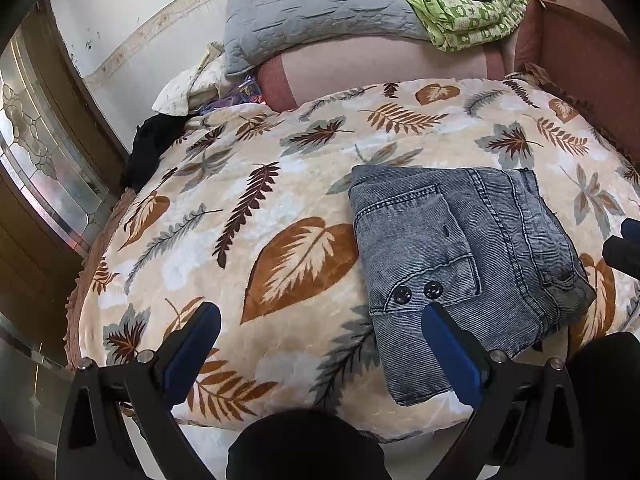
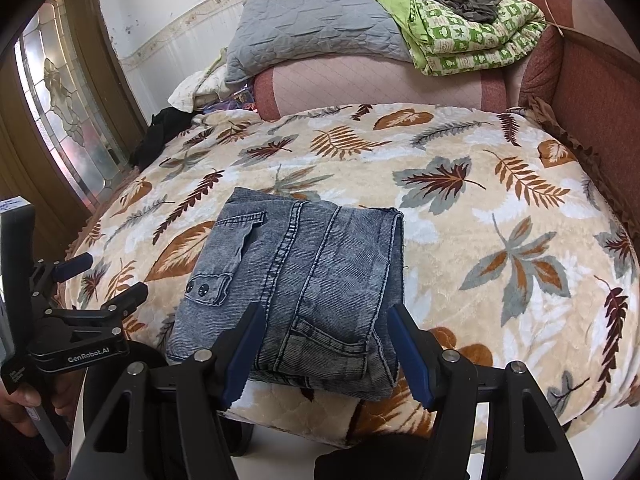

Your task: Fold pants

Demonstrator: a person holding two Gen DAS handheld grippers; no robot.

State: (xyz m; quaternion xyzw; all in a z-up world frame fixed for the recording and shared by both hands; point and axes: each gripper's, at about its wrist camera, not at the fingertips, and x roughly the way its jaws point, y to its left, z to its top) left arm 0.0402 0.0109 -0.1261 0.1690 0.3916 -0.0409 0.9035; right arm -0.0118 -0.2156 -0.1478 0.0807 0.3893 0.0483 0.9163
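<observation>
Both grippers hang over the blanket's (image 2: pixel 500 208) near edge, fingers spread wide and empty: left gripper (image 1: pixel 320 326) beside the pants (image 2: pixel 296 280), right gripper (image 2: pixel 326 324) before them. Dark shapes at the bottom hide the floor. Folded into a compact square, the grey-blue pants show two snaps and a pocket.

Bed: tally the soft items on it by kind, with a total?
Folded jeans: 1
Leaf blanket: 1
Grey pillow: 1
Green quilt: 1
Dark garment on the quilt: 1
Total: 5
</observation>
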